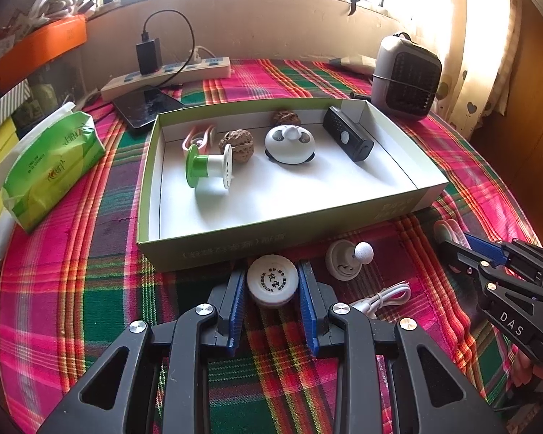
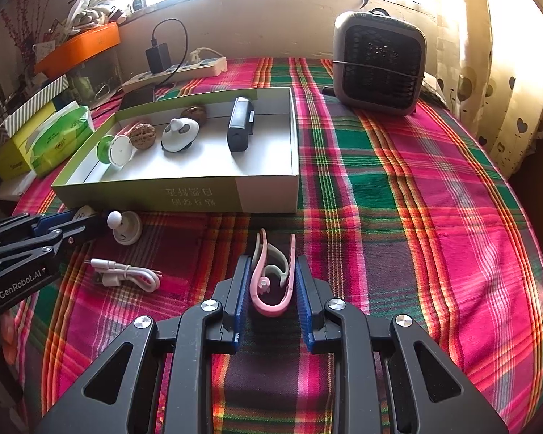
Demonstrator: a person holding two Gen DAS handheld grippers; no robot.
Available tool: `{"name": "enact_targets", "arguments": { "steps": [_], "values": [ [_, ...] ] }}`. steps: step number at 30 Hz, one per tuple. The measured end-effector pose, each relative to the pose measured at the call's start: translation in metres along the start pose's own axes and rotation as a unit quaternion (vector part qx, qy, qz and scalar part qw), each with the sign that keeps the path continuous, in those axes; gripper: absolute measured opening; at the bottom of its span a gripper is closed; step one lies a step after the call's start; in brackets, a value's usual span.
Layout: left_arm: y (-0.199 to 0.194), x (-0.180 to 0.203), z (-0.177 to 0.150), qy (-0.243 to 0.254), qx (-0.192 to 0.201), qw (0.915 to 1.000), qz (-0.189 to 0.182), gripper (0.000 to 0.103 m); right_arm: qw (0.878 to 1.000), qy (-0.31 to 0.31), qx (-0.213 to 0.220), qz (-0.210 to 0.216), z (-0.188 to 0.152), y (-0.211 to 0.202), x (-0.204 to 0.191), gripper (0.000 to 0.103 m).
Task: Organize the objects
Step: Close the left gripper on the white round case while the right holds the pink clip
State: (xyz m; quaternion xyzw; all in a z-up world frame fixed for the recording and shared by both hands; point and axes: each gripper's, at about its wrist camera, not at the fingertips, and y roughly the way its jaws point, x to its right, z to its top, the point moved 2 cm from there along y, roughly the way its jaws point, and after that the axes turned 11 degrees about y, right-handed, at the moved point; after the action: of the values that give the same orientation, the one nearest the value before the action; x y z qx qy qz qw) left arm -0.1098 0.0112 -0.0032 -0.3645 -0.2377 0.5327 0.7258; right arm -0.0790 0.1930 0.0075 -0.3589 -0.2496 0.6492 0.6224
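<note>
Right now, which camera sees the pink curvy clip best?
The right wrist view: the pink clip sits close up between the right gripper pads, its whole curve visible. The left wrist view shows only pale bits of it past that gripper's tips, at the picture's right edge.

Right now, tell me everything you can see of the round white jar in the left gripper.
The round white jar is small and squat, plastic by its look, with a domed white lid that bears a ring of black printed characters around a central mark. A darker, purplish band shows below the lid. It stands upright on the plaid tablecloth, just in front of the green box. The left gripper is closed on it, a blue pad pressing each side.
</note>
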Motion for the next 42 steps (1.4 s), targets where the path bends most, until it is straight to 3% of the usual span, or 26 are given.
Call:
{"name": "enact_targets", "arguments": {
  "steps": [42],
  "values": [
    [-0.035,0.004,0.011,0.004,0.044,0.9990,0.004,0.026,0.998,-0.022,0.031,0.053,0.014,-0.028,-0.023,0.025]
  ]
}}
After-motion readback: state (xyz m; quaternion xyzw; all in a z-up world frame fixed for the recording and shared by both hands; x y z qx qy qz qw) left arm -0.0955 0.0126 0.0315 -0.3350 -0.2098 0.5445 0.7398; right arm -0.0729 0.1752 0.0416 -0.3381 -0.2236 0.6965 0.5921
